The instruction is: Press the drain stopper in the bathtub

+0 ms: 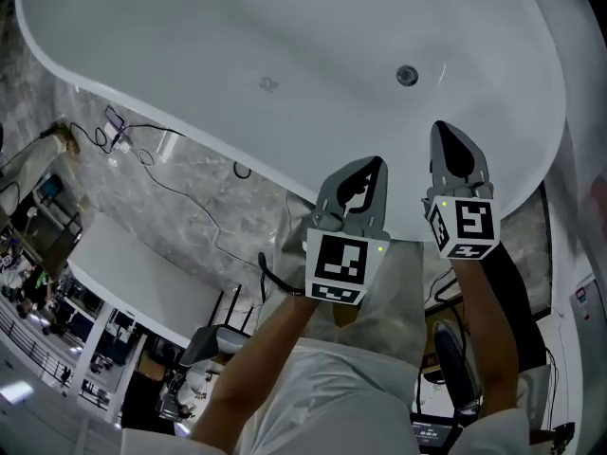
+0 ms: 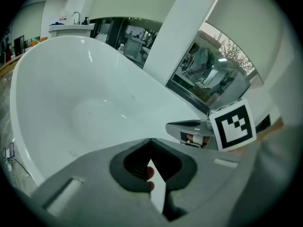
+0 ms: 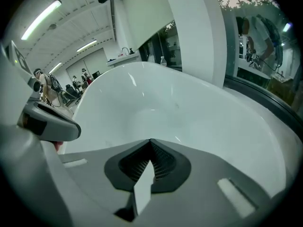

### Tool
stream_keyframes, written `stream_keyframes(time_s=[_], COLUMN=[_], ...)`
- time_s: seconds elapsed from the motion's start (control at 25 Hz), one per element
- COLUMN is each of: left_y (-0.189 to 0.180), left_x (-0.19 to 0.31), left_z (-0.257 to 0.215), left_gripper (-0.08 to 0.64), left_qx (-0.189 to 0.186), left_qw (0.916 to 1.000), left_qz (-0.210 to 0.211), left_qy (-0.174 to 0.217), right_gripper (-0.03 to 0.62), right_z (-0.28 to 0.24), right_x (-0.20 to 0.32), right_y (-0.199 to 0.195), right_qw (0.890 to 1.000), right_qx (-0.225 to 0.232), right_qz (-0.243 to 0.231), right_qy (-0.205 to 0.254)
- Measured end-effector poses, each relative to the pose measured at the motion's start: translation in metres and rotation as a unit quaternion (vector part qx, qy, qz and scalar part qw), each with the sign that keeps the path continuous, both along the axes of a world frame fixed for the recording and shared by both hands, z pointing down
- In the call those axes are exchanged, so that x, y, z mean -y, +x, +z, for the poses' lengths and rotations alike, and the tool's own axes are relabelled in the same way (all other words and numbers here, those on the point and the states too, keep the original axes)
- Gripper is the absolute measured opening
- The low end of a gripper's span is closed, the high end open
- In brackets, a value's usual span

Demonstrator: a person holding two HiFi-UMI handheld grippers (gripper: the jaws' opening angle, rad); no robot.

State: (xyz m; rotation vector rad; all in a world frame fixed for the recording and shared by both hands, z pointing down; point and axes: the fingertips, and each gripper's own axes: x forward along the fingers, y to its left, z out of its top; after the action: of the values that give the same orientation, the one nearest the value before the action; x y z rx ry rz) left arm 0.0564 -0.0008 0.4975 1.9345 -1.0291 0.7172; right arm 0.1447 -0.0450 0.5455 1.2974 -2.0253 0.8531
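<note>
The white bathtub (image 1: 171, 55) fills the top of the head view. Its round metal drain stopper (image 1: 407, 75) sits in the tub floor at the right. My left gripper (image 1: 374, 163) hovers over the near rim, shut with nothing in it, below and left of the stopper. My right gripper (image 1: 444, 127) is also shut and empty, its tip just below and right of the stopper, apart from it. In the left gripper view the closed jaws (image 2: 150, 140) point into the tub (image 2: 71, 93), with the right gripper (image 2: 189, 126) beside them. The stopper is hidden in both gripper views.
Black cables (image 1: 161, 173) trail over the grey marble floor (image 1: 190, 188) beside the tub. A white counter (image 1: 123, 273) stands at lower left. A white pillar (image 3: 189, 27) and glass wall rise behind the tub's far end. A small mark (image 1: 269, 84) shows on the tub floor.
</note>
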Motion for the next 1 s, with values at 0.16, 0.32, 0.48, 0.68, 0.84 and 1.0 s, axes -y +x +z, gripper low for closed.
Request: stream_keyframes(time_s=[0.16,0.32,0.48,0.68,0.84,1.0], left_y=[0.003,0.008,0.018,0.027,0.036,0.037], left_x=[0.001,-0.001,-0.001,-0.005,-0.007,-0.009], left_z=[0.040,0.080,0.111,0.142,0.158,0.187], left_gripper=[0.000,-0.002,-0.002,-0.002,-0.002,-0.002], left_qx=[0.009,0.022,0.014,-0.001,-0.009,-0.001], left_qw=[0.9999,0.9993,0.9987,0.9983,0.9983,0.9978], left_qz=[0.006,0.015,0.031,0.040,0.034,0.038], left_qy=[-0.008,-0.027,-0.038,-0.043,-0.047,-0.055], right_gripper=[0.000,0.002,0.003,0.003,0.003,0.003], right_z=[0.045,0.087,0.125,0.171,0.206,0.239], right_x=[-0.001,-0.005,-0.010,-0.016,-0.017,-0.017], right_y=[0.003,0.012,0.014,0.019,0.027,0.026], right_qw=[1.000,0.999,0.999,0.997,0.995,0.994], right_qx=[-0.018,-0.029,-0.020,-0.022,-0.048,-0.056], right_qz=[-0.009,-0.008,-0.029,-0.036,-0.047,-0.056], right_qy=[-0.008,-0.025,-0.038,-0.058,-0.073,-0.081])
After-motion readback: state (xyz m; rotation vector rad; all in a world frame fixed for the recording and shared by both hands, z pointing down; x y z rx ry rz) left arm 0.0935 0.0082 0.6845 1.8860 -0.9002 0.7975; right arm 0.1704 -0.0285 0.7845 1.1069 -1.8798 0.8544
